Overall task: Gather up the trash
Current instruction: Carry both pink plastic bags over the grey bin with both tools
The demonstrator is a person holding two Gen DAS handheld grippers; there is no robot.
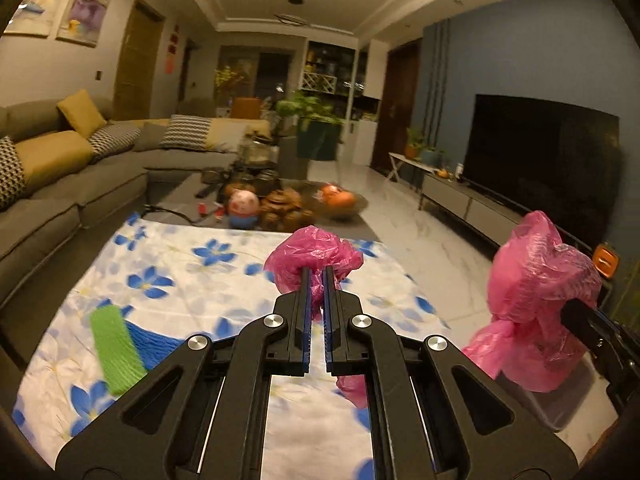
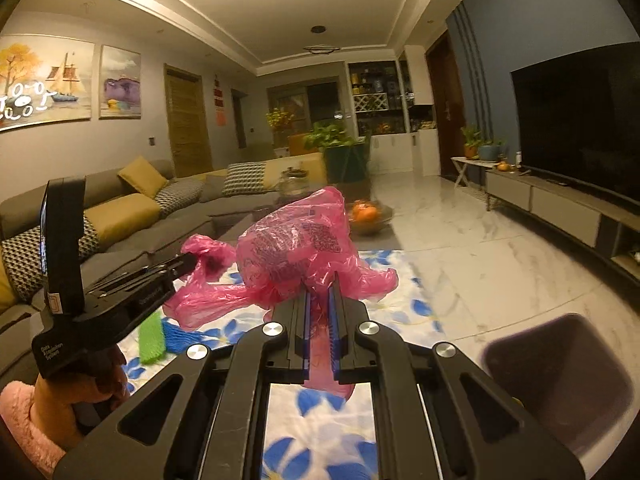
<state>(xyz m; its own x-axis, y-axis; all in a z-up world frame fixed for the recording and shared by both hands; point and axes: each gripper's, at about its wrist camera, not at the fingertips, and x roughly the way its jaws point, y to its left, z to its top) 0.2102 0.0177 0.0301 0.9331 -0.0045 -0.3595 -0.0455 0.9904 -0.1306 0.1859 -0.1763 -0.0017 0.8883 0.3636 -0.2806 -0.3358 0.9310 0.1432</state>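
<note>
A pink plastic bag hangs above the floral tablecloth, stretched between both grippers. My left gripper is shut on a bunched end of the bag. In the right wrist view that left gripper comes in from the left, gripping the bag's end. My right gripper is shut on the bag's bulging main part. Seen from the left wrist, the right gripper clamps the bulk at the right edge. A green foam net and a blue one lie on the cloth.
A grey bin stands on the floor right of the table, below the bag's bulk. Beyond the cloth are a toy, a tea set and a fruit bowl. A sofa runs along the left, a TV unit along the right.
</note>
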